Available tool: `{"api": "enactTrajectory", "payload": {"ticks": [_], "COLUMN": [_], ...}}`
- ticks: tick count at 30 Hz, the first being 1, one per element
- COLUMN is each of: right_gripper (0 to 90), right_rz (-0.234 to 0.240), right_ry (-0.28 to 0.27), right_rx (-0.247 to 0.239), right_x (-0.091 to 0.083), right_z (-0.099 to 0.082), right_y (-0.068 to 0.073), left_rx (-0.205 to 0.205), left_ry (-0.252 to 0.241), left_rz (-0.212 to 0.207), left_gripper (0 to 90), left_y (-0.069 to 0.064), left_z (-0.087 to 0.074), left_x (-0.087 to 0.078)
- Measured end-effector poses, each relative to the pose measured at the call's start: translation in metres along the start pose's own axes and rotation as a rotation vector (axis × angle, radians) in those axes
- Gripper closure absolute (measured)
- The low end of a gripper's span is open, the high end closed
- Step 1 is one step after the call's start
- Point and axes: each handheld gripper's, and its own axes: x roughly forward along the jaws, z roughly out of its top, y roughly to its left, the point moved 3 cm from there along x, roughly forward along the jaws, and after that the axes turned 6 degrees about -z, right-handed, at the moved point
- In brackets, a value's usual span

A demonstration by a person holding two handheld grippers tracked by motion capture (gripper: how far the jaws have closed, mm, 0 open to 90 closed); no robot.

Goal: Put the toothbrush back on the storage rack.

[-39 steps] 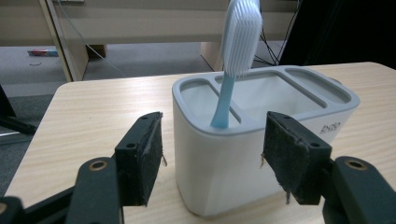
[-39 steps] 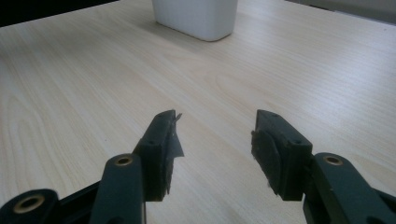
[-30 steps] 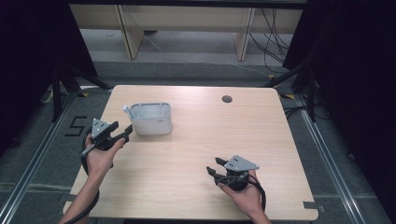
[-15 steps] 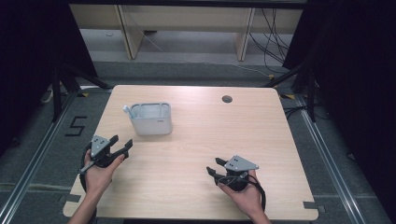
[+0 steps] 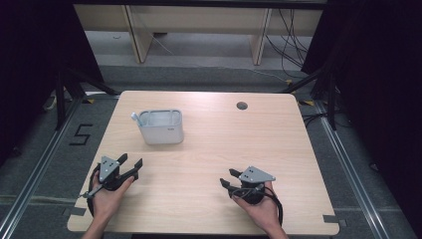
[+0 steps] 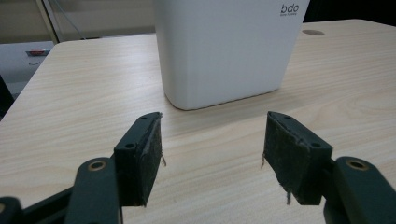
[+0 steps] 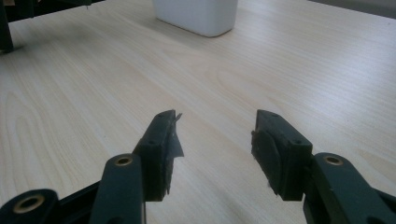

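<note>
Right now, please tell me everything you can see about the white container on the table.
The white container is a rectangular tub with rounded corners, apparently matte plastic. It stands upright on the wooden table, left of centre toward the far edge. Small grey "bdo" lettering marks one upper corner. Something pale and rounded pokes above its left rim; I cannot identify it. Neither gripper touches it.

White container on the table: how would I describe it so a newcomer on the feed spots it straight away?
Start from the light wood table seen in the high view and look to its far left part. There stands a white rectangular plastic container, open at the top, with a small pale object poking up at its left corner. It is ahead of the left hand-held gripper and carries small dark "bdo" lettering on one side.
</note>
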Motion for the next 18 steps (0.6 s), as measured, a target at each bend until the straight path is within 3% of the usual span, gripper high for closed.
{"api": "enactTrajectory", "payload": {"ticks": [9,11,13,18], "right_gripper": [50.0,49.9,50.0,50.0], "right_rz": [0.029,-0.006,-0.004,0.034], "right_ry": [-0.005,-0.015,-0.014,-0.005], "right_rx": [0.001,-0.025,-0.022,-0.003], "right_x": [0.0019,0.0014,0.0019,0.0027], "right_z": [-0.0009,-0.0009,-0.0016,-0.0021], "right_y": [-0.0005,-0.0027,-0.0028,-0.0017], "left_rx": [0.001,0.002,0.009,0.005], "left_ry": [-0.036,-0.047,-0.063,-0.086], "left_rz": [0.011,0.02,0.023,0.038], "left_gripper": [36.0,35.9,36.1,36.7], "left_y": [-0.0007,-0.0012,-0.0013,-0.0018], "left_z": [-0.0034,-0.0036,-0.0038,-0.0041], "left_x": [-0.0044,-0.0055,-0.0063,-0.0076]}}
